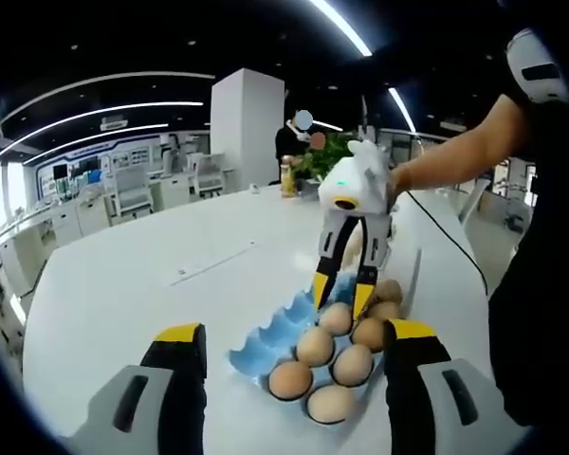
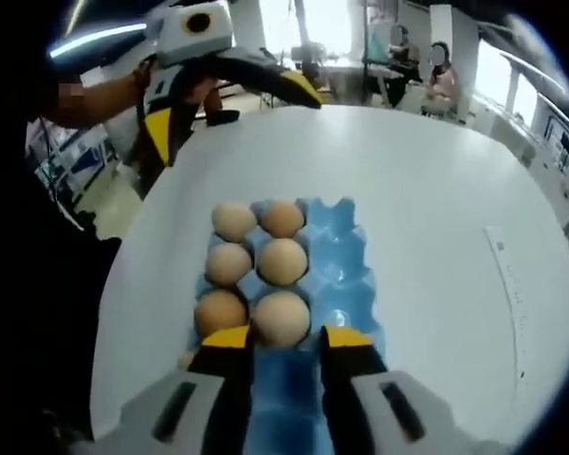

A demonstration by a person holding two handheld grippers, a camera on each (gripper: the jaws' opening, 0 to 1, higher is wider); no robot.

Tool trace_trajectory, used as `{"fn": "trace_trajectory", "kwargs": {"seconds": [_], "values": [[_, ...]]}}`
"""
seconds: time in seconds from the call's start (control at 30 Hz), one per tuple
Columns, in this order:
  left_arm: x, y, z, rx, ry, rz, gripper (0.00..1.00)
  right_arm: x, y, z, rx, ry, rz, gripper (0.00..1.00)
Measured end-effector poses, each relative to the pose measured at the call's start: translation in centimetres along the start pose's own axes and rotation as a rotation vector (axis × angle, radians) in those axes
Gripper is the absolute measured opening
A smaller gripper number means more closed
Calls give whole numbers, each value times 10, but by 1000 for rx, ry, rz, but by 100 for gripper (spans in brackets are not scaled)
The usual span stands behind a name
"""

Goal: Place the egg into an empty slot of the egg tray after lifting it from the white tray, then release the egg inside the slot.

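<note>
Eggs, brown and smooth [image 2: 281,318], are filling the blue moulded egg tray [image 2: 337,261]; the right gripper [image 2: 286,334], jaws parted and empty, is risking knocking seated neighbours.

- We see the egg tray [image 2: 346,248] in light blue.
- We see brown eggs [image 2: 283,261].
- The table [image 1: 152,275] is white.
- The right gripper [image 1: 343,292] is white with yellow-black fingertips [image 1: 320,287].

White table [image 2: 436,209] with blue egg tray [image 2: 346,251] directly on it
</note>
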State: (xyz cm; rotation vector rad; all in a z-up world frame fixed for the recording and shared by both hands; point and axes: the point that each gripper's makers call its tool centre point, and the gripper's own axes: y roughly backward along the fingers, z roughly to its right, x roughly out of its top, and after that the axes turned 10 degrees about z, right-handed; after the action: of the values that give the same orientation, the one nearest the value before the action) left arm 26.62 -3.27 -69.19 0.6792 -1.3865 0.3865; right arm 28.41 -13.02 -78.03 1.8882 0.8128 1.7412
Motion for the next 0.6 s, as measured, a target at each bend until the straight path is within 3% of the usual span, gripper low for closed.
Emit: {"fn": "trace_trajectory", "kwargs": {"seconds": [0.27,0.33,0.6], "values": [[2,-4,2,-4,-2,1,77,-4,20,-2,-40,-28,58,27],[4,-5,3,-6,0,9,77,-5,25,1,-77,-5,79,27],[9,-5,3,-4,5,22,77,-35,48,-7,-99,-51,55,27]]}}
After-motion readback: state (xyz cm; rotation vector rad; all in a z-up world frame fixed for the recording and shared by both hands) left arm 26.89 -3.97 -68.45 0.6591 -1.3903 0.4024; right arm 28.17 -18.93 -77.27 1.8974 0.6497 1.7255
